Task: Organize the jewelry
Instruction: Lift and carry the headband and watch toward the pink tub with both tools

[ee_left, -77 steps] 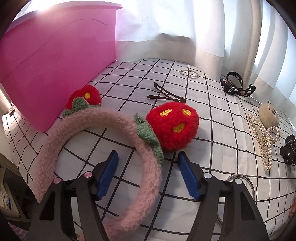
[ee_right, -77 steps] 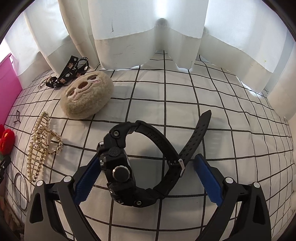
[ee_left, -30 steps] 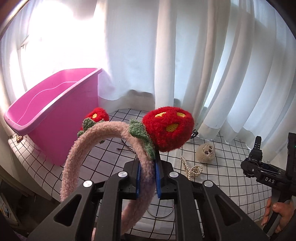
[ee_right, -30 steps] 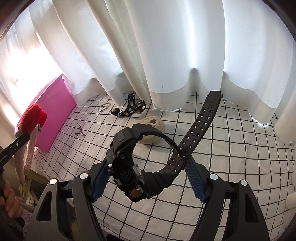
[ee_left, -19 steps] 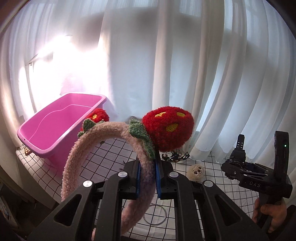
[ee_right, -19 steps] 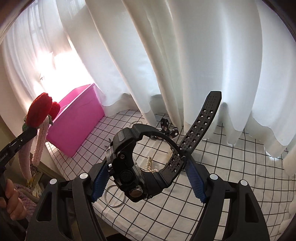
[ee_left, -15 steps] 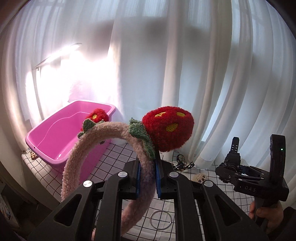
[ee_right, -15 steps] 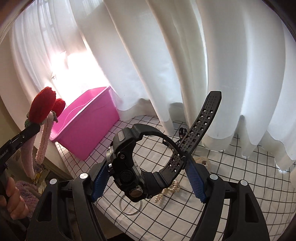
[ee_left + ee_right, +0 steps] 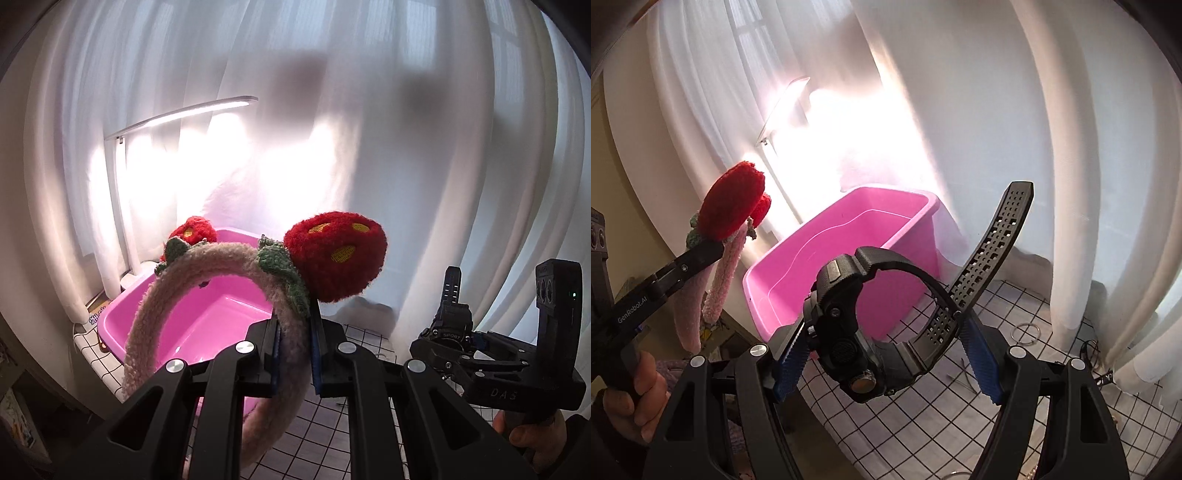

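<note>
White curtains [image 9: 369, 147] fill the background of both wrist views, glowing where a desk lamp [image 9: 177, 114] burns beside them. Below them a pink tub [image 9: 849, 258] stands open on a table under a black-gridded white cloth [image 9: 997, 387]; in the left wrist view the tub's near rim and part of its floor are hidden behind the gripper.

The left gripper [image 9: 294, 350] is clenched on a fuzzy pink headband [image 9: 207, 266], its blue pads pinching the band just below a red strawberry pom-pom [image 9: 336, 254]. The band arches up and to the left above the jaws, carrying a second, smaller strawberry [image 9: 194, 230] against the tub's far rim. The headband hangs in the air in front of and above the tub, and its lower ends are cut off behind the gripper body.

The right gripper [image 9: 886, 354] grasps a black sports watch [image 9: 849, 325] by its sides, the case resting between the blue pads and the perforated strap [image 9: 993, 251] sticking up to the right. The watch is held aloft, near the tub's front corner as seen from the right wrist.

A metal ring [image 9: 1027, 334] and a thin hairpin [image 9: 960, 380] lie on the cloth beyond the right finger; a dark item at the curtain's foot is too blurred to identify. A hand [image 9: 635, 398] grips the left tool's handle at the frame edge.
</note>
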The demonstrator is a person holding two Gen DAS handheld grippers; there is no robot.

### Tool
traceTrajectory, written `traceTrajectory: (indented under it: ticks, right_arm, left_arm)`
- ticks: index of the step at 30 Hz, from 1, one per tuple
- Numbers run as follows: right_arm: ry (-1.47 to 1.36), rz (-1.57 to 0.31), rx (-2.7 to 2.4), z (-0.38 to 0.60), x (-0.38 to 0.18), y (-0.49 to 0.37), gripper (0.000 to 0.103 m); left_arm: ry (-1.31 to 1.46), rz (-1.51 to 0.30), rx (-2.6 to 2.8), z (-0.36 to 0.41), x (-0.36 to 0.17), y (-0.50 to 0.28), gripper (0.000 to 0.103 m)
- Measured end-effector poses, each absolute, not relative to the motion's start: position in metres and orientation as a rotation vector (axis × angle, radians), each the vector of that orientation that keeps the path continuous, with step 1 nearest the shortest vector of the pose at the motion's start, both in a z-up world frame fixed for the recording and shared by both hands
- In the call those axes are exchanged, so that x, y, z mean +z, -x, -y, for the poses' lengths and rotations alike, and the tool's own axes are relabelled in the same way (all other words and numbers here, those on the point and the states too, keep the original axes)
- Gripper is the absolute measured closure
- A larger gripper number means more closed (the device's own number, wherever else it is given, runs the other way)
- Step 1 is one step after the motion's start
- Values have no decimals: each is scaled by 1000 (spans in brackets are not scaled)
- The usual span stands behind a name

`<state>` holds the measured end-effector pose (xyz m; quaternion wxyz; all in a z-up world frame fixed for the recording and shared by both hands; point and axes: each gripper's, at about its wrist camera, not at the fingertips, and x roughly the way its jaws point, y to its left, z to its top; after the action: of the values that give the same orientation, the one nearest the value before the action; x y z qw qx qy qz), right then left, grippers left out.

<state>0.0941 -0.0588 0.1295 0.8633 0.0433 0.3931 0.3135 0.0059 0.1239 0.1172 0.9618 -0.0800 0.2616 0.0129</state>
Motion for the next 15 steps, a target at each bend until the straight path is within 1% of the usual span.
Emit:
traceTrajectory:
  ticks: [4, 8, 15]
  right_arm:
    - [-48, -827, 697, 4, 134, -126, 31]
    - [-14, -863, 726, -45, 125, -161, 31]
    - [85, -957, 750, -105, 104, -208, 31]
  left_arm:
    - [192, -558, 21, -161, 107, -37, 90]
    - [243, -607, 29, -198, 93, -69, 90]
    - [333, -728, -26, -231, 59, -108, 90]
